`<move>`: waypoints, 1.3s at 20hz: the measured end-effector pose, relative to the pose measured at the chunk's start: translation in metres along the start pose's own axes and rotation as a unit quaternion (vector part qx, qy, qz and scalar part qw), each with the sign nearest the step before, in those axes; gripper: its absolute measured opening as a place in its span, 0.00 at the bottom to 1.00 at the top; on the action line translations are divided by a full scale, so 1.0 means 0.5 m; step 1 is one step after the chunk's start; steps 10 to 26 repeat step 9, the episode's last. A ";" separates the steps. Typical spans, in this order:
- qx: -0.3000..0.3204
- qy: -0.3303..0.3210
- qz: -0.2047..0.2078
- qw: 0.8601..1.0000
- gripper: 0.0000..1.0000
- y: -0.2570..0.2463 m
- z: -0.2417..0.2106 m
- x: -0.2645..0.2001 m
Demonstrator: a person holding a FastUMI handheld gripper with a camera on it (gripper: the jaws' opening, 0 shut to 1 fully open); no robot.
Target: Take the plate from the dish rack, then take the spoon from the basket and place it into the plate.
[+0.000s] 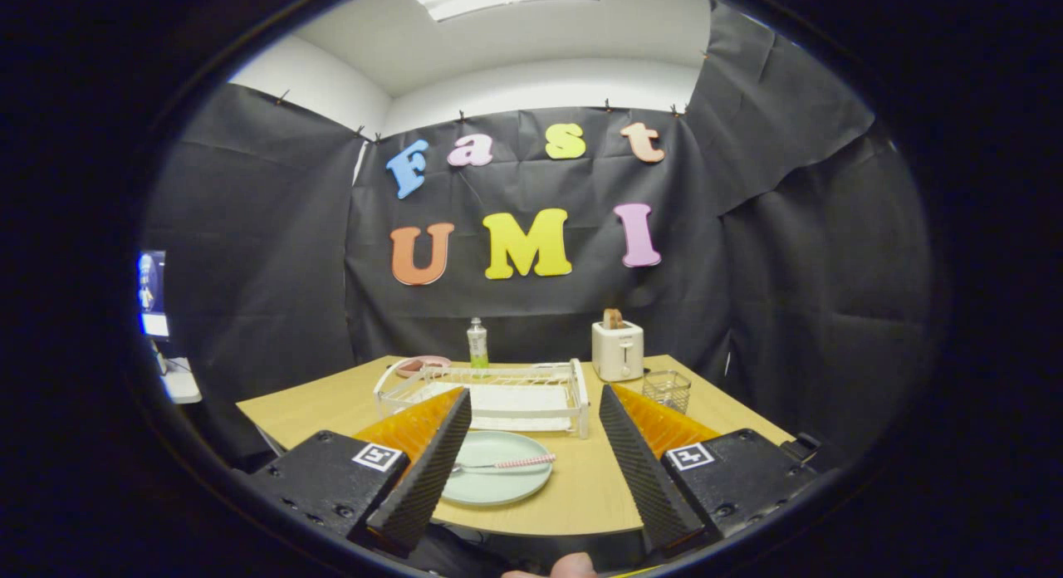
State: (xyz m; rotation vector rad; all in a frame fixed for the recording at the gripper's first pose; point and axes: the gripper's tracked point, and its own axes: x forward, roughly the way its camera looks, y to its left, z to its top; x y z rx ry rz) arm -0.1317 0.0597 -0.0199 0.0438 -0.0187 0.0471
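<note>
A pale green plate (507, 478) lies flat on the wooden table (581, 487), between my fingers and nearer the left one. A spoon (507, 463) with a pink patterned handle rests across the plate, bowl toward the left finger. My gripper (536, 399) hangs above the table's near side, open wide, nothing between the fingers. Beyond the plate stands the white wire dish rack (490, 395). A small clear wire basket (667, 389) sits past the right finger.
A white toaster (618, 350) with toast in it stands behind the basket. A green-capped bottle (477, 344) and a pink dish (419, 364) are behind the rack. A monitor (152, 294) glows off the table's left. A fingertip (573, 565) shows below the gripper.
</note>
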 end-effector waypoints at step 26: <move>-0.012 -0.010 -0.006 1.000 1.00 -0.003 0.007 -0.007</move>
